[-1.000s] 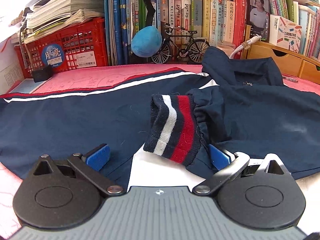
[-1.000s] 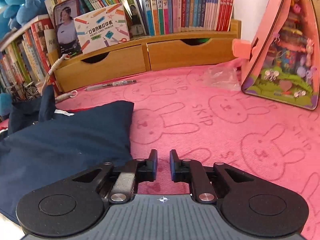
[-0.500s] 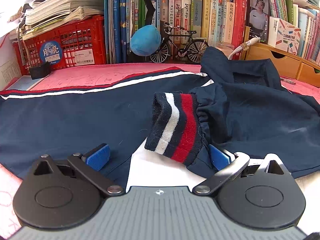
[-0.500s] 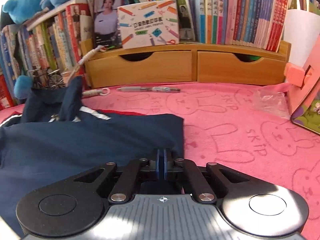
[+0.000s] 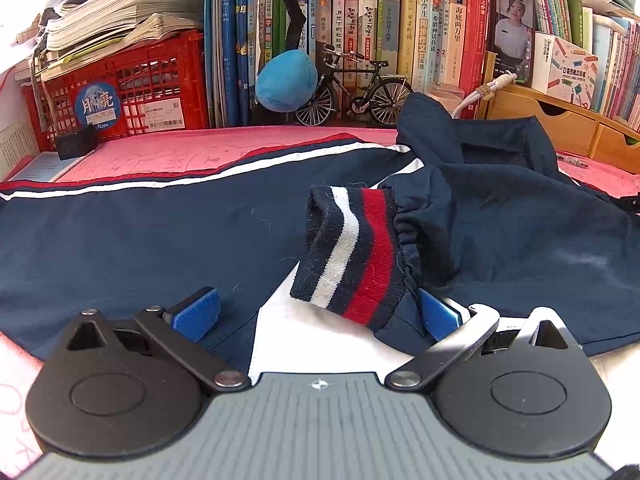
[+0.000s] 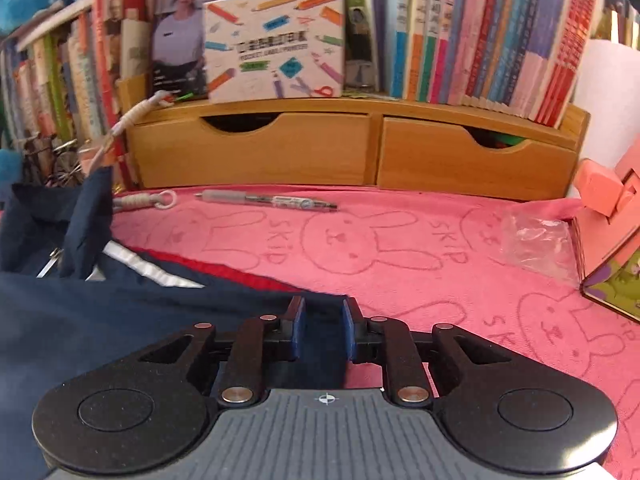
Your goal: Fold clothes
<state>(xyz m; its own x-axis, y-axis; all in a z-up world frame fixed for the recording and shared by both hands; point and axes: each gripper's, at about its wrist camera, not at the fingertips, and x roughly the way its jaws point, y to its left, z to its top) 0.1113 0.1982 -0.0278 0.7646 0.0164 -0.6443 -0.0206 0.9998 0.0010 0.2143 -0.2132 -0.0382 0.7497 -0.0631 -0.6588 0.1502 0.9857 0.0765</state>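
With the striped cuff point(image 5: 352, 252) between the spread left gripper point(image 5: 316, 312) fingers and the right gripper point(image 6: 323, 330) parted over the jacket point(image 6: 80, 328) corner, both should be clamped squarely before folding.

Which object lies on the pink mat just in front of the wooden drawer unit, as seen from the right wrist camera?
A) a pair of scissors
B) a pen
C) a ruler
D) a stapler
B: a pen lies flat on the pink mat just in front of the wooden drawer unit, and none of the other three items shows there.
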